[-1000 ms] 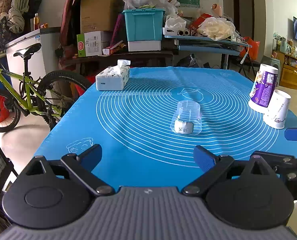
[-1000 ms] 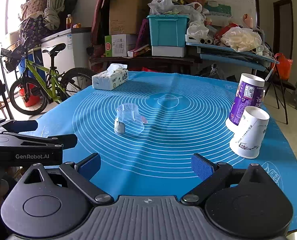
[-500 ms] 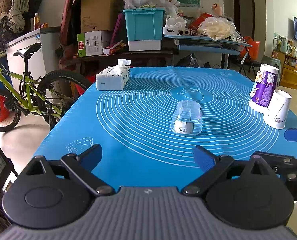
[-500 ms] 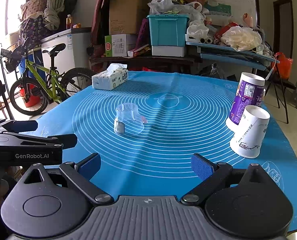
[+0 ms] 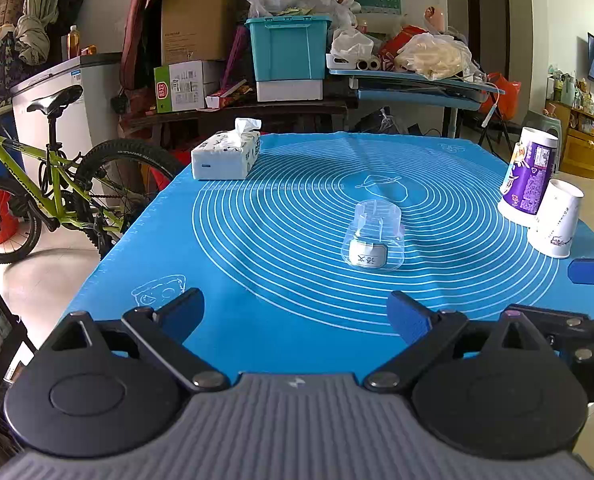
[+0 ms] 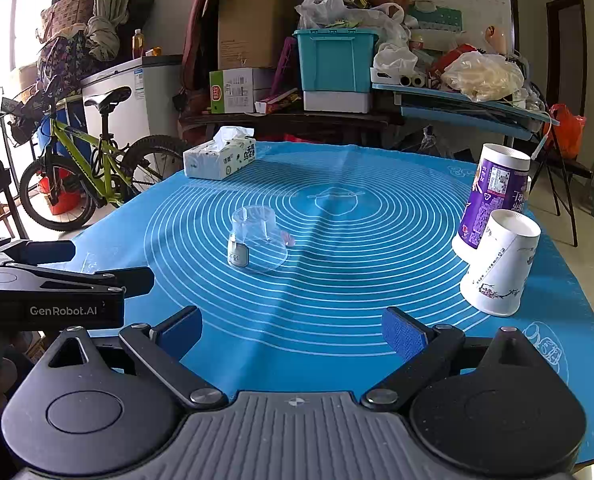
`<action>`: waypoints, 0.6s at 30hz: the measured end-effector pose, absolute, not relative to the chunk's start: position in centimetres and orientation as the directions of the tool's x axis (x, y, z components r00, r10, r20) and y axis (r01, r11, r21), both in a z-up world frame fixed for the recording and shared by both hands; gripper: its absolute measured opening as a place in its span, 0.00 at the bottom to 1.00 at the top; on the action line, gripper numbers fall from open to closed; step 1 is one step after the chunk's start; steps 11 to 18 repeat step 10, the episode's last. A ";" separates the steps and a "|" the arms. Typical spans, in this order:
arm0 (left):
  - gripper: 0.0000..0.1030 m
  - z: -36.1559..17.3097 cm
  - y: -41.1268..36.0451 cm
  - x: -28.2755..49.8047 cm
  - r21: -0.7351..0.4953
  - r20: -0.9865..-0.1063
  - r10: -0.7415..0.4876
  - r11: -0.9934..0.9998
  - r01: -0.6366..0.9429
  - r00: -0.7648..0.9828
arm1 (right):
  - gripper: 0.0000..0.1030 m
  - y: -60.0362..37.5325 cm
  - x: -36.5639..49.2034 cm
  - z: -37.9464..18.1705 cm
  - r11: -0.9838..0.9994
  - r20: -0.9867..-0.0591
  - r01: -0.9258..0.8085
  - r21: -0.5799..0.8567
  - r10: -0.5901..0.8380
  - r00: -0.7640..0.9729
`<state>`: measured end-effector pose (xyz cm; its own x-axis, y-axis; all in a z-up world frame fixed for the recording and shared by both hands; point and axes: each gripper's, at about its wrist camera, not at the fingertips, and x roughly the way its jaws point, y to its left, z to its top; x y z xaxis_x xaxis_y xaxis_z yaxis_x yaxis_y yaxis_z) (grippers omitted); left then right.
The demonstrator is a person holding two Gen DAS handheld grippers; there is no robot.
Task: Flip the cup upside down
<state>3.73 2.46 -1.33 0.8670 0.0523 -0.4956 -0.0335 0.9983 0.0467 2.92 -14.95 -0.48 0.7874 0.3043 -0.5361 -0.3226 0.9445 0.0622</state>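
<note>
Nothing moved | clear cup (image 5: 373, 236) upside down on mat (image 5: 281, 312) | both hand-held grippers released: left (image 5: 295, 314), right (image 6: 291, 332)

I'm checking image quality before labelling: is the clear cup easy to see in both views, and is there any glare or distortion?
Left wrist view: the clear cup is sharp but faint, mostly readable by its white label; straight edges bow from the fisheye. Right wrist view: same cup is see-through against the blue mat; the window at upper left is blown out.
</note>
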 end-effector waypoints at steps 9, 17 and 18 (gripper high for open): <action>0.94 -1.4 2.5 3.7 0.046 -0.495 0.051 0.998 -0.032 0.867 | 0.95 -15.0 3.0 -0.5 0.944 -0.535 -0.324 0.056 0.302 0.789; 0.94 -1.4 2.5 3.7 0.045 -0.496 0.050 0.998 -0.032 0.867 | 0.95 -15.0 3.0 -0.5 0.944 -0.534 -0.324 0.057 0.303 0.789; 0.94 -1.4 2.5 3.7 0.045 -0.496 0.050 0.998 -0.032 0.867 | 0.95 -15.0 3.0 -0.5 0.944 -0.534 -0.324 0.057 0.303 0.789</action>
